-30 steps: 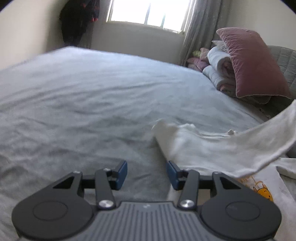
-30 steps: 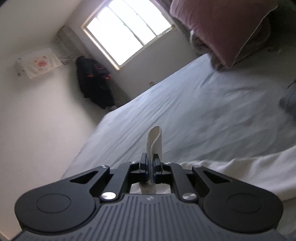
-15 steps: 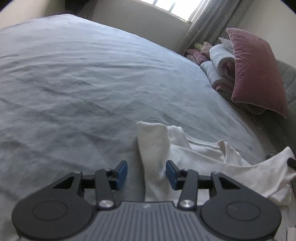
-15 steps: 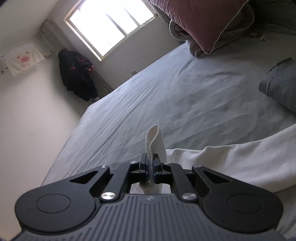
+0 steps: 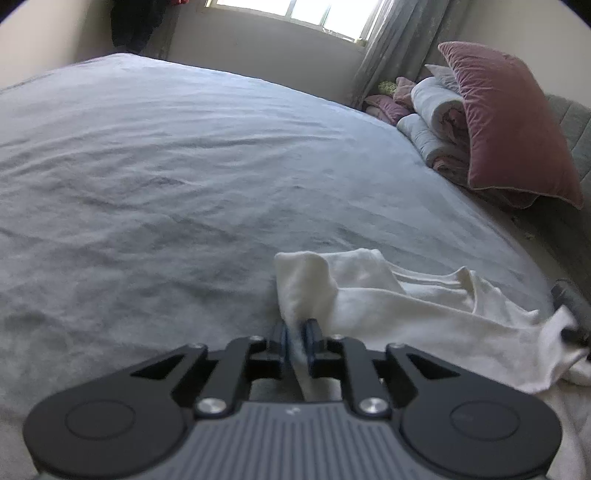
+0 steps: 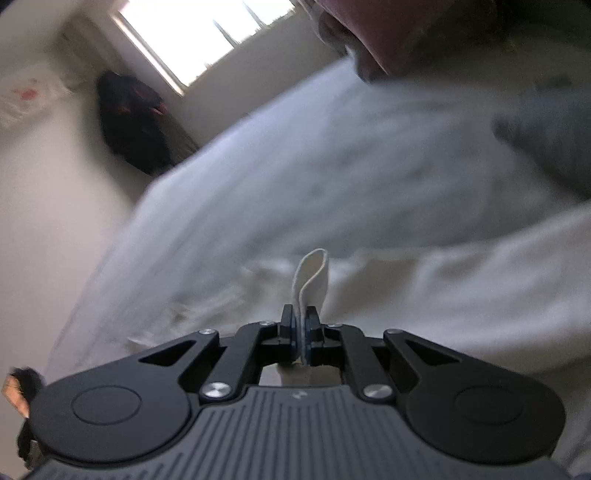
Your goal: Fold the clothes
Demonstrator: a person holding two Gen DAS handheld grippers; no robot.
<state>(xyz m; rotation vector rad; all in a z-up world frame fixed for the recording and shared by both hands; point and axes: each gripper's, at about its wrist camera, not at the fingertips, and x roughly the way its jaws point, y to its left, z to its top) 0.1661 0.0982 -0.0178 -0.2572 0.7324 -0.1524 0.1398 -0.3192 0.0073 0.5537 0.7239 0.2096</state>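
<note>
Closing now on white garment's [image 5: 369, 291] near-left corner, left gripper [image 5: 295, 341]; right gripper [image 6: 301, 328] already clamped on another edge — ready for folding on bed [image 5: 184, 166].

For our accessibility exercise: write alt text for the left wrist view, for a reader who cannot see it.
The left gripper is closing on a fold of a white garment lying on a grey bed. A pink pillow leans on folded bedding at the far right, under a window.
</note>
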